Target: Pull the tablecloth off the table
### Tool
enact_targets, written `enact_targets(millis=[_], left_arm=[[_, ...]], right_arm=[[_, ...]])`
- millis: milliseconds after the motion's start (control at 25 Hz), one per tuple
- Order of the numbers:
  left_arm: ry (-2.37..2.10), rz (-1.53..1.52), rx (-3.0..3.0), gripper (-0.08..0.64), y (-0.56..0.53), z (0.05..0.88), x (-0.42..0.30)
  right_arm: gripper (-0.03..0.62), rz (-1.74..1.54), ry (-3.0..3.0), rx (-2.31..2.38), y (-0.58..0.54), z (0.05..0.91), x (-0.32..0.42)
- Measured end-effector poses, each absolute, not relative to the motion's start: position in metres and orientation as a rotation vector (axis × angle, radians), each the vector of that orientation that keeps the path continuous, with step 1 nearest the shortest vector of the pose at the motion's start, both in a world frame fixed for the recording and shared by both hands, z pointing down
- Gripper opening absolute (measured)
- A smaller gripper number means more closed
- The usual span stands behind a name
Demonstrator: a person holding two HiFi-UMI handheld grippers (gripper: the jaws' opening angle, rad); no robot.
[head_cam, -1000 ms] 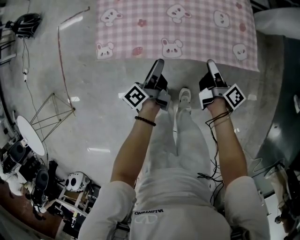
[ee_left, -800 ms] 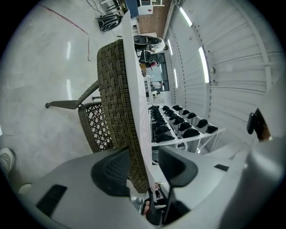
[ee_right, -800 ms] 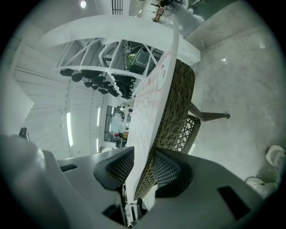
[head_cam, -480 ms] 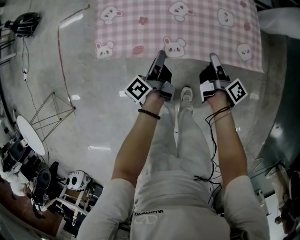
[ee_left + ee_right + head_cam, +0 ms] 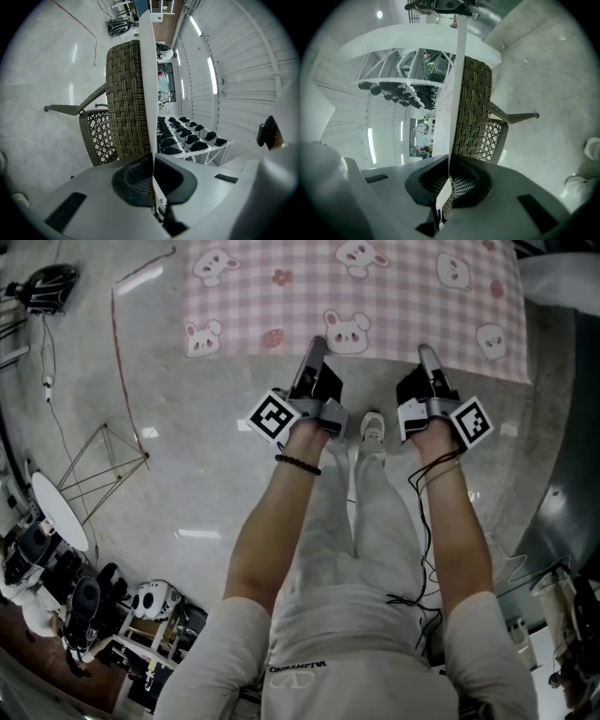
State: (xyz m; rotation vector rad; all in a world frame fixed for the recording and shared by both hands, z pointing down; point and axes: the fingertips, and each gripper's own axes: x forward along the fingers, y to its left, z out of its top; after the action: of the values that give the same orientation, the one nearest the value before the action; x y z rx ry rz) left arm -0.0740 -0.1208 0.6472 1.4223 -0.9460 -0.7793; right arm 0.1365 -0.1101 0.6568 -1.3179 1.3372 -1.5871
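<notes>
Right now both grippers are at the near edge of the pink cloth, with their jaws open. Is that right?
Not quite. The left gripper and the right gripper are at the near edge of the pink cloth, but their jaws are shut on it. Each gripper view shows the thin edge pinched between them.

Looks like a lab or recording hall, not a home. Bare polished floor [image 5: 197, 493] all round, a red cable [image 5: 120, 362] trailing loose across it and a wire frame [image 5: 126, 441] standing off to one side. Gear [image 5: 80, 601] is heaped along the floor's edge. From the left gripper view: white panelled wall [image 5: 248, 61], long strip lights [image 5: 212, 75], and a white rack [image 5: 187, 138] lined with rows of matching black devices. One wicker chair [image 5: 124, 103] is the only homely touch.
</notes>
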Motion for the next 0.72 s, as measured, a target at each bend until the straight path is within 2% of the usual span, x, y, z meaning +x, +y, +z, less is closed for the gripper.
enact_targets(millis=[720], left_arm=[[-0.970, -0.734, 1.384, 0.002, -0.123, 0.667, -0.073]], right_arm=[[0.014, -1.632, 1.276, -1.463, -0.116, 0.678, 0.137]])
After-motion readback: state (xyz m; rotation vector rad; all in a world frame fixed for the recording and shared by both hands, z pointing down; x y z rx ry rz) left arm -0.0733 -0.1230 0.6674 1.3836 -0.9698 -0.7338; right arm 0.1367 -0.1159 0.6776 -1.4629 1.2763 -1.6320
